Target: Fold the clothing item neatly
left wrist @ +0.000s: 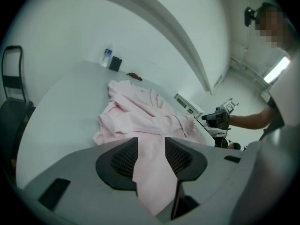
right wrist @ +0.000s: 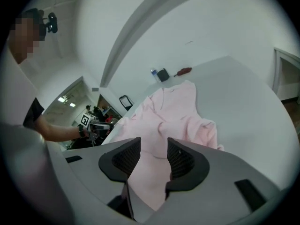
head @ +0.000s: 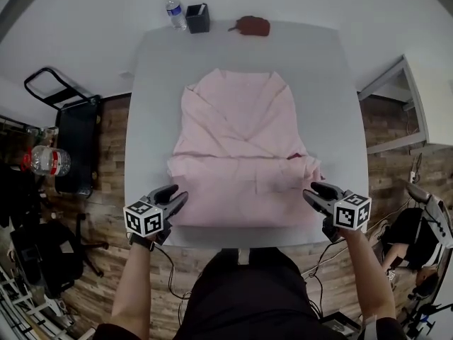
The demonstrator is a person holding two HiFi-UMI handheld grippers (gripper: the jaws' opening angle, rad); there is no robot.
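Observation:
A pink garment (head: 244, 154) lies partly folded on the grey table (head: 156, 105), its near hem along the table's front edge. My left gripper (head: 177, 198) is at the hem's near left corner, jaws apart. My right gripper (head: 316, 192) is at the near right corner, jaws apart too. In the left gripper view pink cloth (left wrist: 140, 111) runs through the gap of the left gripper (left wrist: 151, 149), loose between the pads. The right gripper view shows the same: cloth (right wrist: 173, 111) lies in the gap of the right gripper (right wrist: 153, 153). Each gripper view also catches the other gripper beyond the garment.
At the table's far edge stand a water bottle (head: 176, 13), a black holder (head: 198, 18) and a reddish pouch (head: 251, 25). A black cart (head: 71, 133) and a large bottle (head: 46, 160) are left of the table. A white shelf (head: 396, 112) stands to its right.

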